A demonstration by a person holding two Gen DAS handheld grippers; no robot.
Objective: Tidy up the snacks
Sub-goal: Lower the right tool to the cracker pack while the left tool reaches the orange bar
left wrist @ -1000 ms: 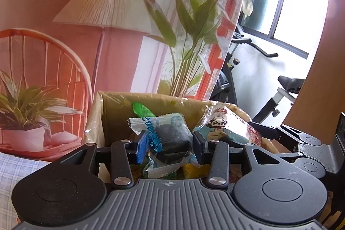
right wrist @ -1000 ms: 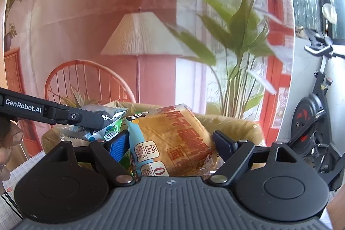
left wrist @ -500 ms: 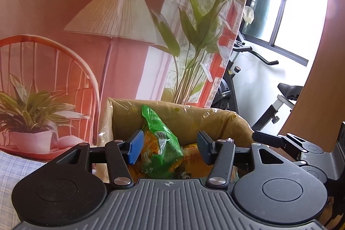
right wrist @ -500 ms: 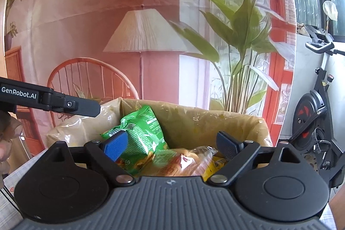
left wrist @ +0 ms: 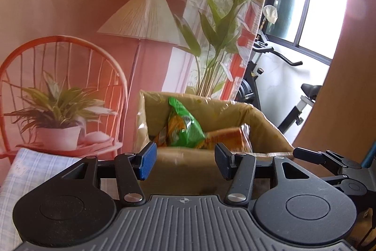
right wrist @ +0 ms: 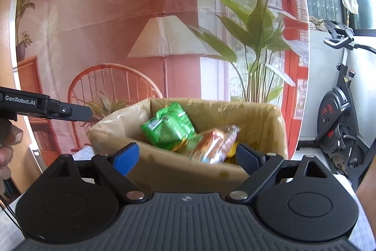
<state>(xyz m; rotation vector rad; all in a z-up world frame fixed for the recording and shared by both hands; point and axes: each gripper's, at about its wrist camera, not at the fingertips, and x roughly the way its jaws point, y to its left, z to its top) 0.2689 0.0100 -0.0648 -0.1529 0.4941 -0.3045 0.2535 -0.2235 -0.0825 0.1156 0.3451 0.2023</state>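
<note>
A cardboard box (left wrist: 265,126) (right wrist: 279,131) lined with clear plastic stands ahead of both grippers. Inside it a green snack bag (left wrist: 185,126) (right wrist: 169,128) leans upright beside an orange bread packet (left wrist: 225,135) (right wrist: 211,145). My left gripper (left wrist: 185,160) is open, nothing between its blue pads, a short way back from the box's near wall. My right gripper (right wrist: 188,157) is open wide and empty, also drawn back from the box. The left gripper's finger (right wrist: 61,109) shows at the left of the right wrist view.
A printed backdrop with a lamp, chair and plants hangs behind the box. A checked cloth (left wrist: 35,168) covers the table at the left. An exercise bike (right wrist: 340,109) stands at the right by a window. A wooden panel (left wrist: 340,86) rises at the right.
A second ago the left gripper held a dark wrapped snack and the right an orange bread packet over the box. Both let go, the packets lie in the box, and both grippers pulled back.
</note>
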